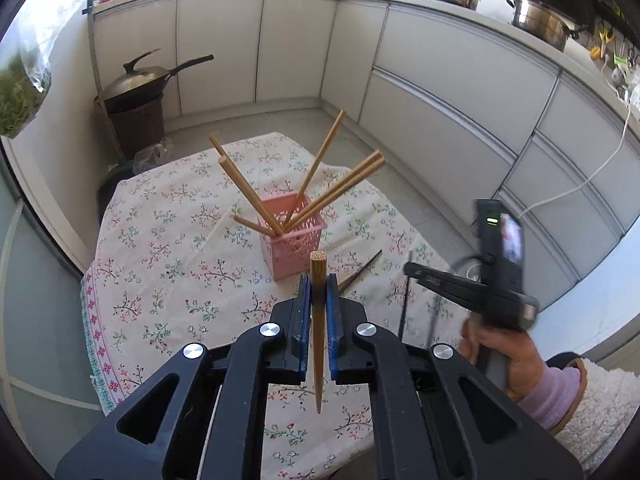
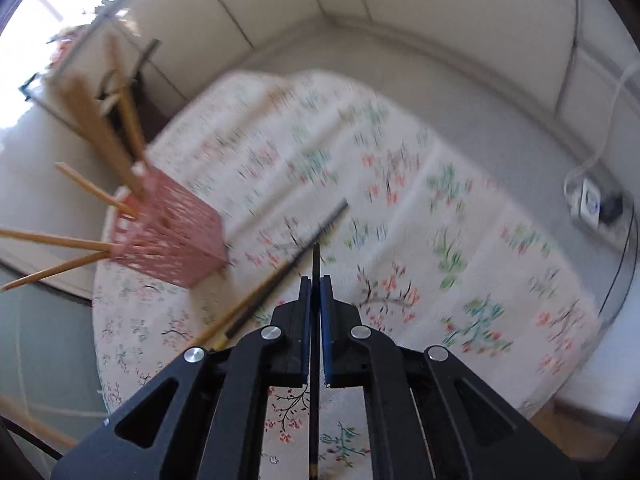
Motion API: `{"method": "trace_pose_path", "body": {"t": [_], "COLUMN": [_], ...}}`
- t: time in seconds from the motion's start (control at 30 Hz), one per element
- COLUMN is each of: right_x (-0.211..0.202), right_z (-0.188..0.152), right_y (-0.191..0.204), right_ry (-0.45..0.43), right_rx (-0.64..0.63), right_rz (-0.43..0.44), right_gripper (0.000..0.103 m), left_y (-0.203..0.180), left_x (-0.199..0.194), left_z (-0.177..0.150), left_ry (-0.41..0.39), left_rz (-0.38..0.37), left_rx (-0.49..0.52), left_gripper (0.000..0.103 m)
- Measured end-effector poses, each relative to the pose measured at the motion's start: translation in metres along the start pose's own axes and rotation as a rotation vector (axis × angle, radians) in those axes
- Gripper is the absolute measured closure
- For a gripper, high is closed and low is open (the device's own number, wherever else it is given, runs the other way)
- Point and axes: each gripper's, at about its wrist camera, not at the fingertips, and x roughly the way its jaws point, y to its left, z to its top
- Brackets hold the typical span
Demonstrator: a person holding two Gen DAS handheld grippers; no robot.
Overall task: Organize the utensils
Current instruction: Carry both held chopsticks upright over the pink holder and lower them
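Chopstick point(image 1: 318, 320) between left tongs point(image 1: 319, 282)

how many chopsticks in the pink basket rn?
6 visible in the pink basket: two lean left, a short one pokes out low left, one stands near upright, two lean right. More may be hidden inside.

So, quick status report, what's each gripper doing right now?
Left gripper shut on wooden chopstick. Right gripper shut on dark chopstick. Pink basket ahead, nothing blocking; one dark chopstick on cloth.
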Motion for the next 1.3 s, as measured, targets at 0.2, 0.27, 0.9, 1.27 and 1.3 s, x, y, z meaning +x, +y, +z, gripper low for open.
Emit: {"method": "trace_pose_path", "body": {"t": [0.2,0.27,0.9,1.27,1.3], "right_x": [-0.083,-0.109,-0.181,-0.178,-0.177], "right_z": [0.014,0.013,0.050,0.074,0.076], "right_y": [0.010,0.013,0.050,0.052,0.051], "right_ry": [-0.233,-0.294,-0.442,-0.454,-0.453], "right_rx": [-0.152,-0.188,-0.299,-0.290,-0.286], "right_rz": [0.119,0.149,0.277,0.318,0.321], "right_gripper": [0.098,0.098,0.098,0.098,0.098], "left_y": [-0.004,-0.007,-0.008,0.003,0.004], "left_x": [-0.001,-0.002,-0.019,-0.031,-0.032], "left_z": [0.009,0.011,0.057,0.119,0.124], "left_ry": [-0.045,-0.057,-0.207,-0.334,-0.348], "left_rz": [0.028,0.038,0.156,0.137,0.142], "left_rx": [-0.049,-0.055,-0.123,-0.198,-0.206], "left_gripper": [0.096,0.096,0.096,0.096,0.096]}}
